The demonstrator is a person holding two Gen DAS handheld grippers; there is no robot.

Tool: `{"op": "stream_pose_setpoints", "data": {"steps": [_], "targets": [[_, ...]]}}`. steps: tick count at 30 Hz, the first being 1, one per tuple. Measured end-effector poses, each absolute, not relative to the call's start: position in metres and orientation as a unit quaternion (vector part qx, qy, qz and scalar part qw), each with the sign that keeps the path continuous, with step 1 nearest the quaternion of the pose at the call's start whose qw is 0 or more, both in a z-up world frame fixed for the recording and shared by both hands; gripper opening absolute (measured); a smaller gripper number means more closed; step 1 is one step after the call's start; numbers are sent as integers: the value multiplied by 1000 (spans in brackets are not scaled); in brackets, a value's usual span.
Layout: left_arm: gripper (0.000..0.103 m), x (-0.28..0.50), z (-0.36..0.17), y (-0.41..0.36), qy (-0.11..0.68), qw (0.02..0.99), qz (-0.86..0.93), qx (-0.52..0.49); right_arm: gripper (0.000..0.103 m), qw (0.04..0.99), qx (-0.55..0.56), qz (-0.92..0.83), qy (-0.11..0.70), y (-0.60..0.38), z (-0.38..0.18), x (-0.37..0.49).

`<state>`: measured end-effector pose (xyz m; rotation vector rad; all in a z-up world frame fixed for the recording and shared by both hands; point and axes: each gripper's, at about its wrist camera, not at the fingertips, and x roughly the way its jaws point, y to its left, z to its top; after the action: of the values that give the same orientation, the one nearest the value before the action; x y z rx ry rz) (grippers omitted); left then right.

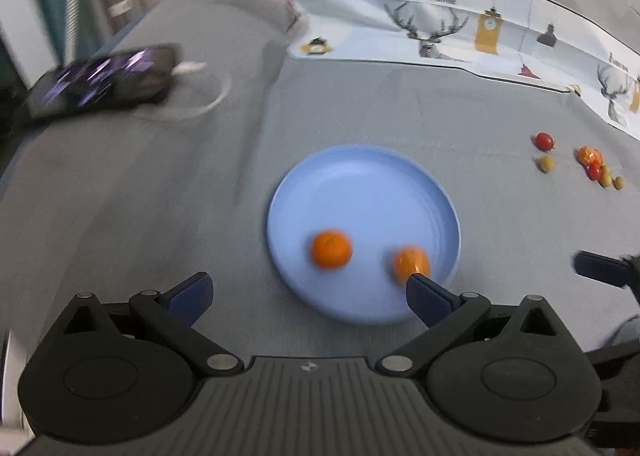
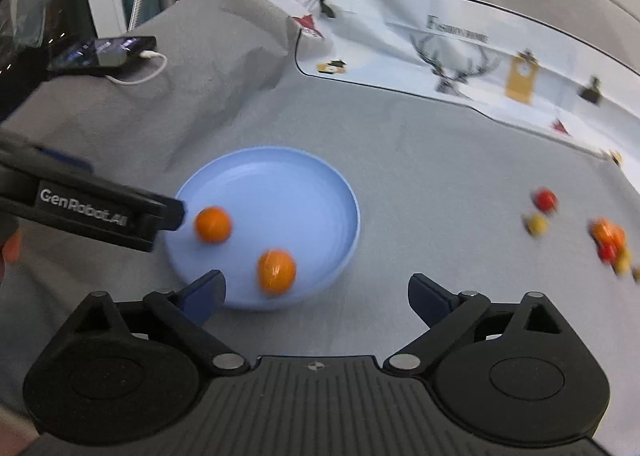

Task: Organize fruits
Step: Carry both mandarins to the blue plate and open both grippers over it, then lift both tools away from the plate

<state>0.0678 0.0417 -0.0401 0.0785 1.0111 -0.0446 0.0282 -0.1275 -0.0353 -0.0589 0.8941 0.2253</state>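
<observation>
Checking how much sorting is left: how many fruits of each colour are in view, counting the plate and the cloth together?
Orange fruits: 3
Red fruits: 2
Yellow-green fruits: 3
Total: 8

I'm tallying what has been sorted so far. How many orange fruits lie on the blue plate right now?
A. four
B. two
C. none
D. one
B: the blue plate holds two orange fruits, one nearer its left rim and one nearer its front rim, while the remaining small fruits lie on the grey cloth to the right.
</observation>
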Motion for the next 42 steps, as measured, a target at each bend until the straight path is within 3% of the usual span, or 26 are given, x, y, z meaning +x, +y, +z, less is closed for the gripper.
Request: {"op": "stream_pose_setpoints", "data": {"steps": [7, 20, 42], "targets": [[103, 4, -22, 54, 469, 882, 29, 26, 102, 923, -15, 101, 371, -125, 9, -46], [103, -55, 13, 40, 420, 907, -13, 44, 102, 947, -41, 105, 301, -125, 42, -106], [103, -76, 29, 46, 391, 919, -12, 40, 102, 953, -43, 107, 279, -123, 52, -127]]}}
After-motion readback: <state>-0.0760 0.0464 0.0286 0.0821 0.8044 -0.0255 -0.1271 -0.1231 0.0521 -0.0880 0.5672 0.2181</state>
